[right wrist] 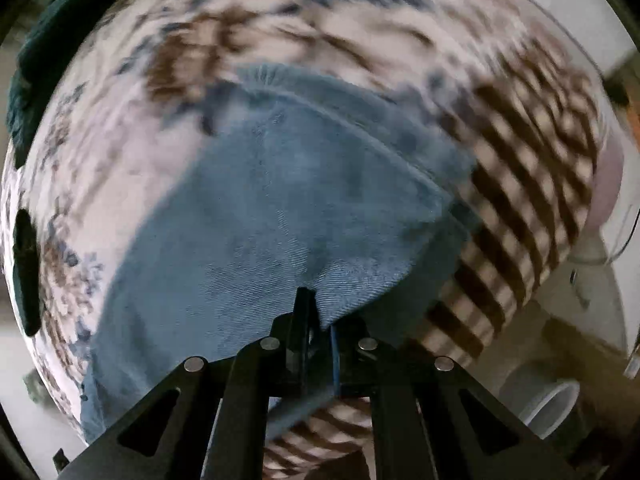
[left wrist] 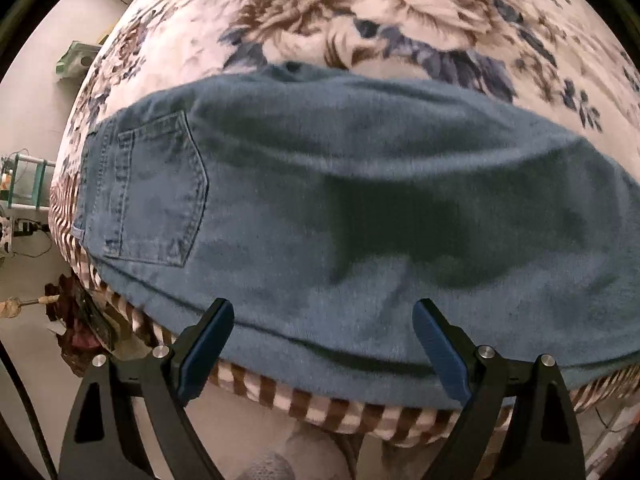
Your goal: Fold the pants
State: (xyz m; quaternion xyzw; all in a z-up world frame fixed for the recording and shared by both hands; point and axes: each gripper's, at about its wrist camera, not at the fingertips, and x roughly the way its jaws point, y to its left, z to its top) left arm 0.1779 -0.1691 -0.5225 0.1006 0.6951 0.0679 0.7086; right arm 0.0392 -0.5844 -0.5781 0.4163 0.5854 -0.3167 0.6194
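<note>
Jeans (left wrist: 360, 208) blue denim, apparently doubled over, right gripper (right wrist: 316, 320) pinching edge

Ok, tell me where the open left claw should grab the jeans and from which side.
Take the jeans at their near long edge, which lies between the open left claw fingers. Come in low from the bed's striped edge: that edge is a thick fold, reachable there. The right claw already pinches denim.
</note>
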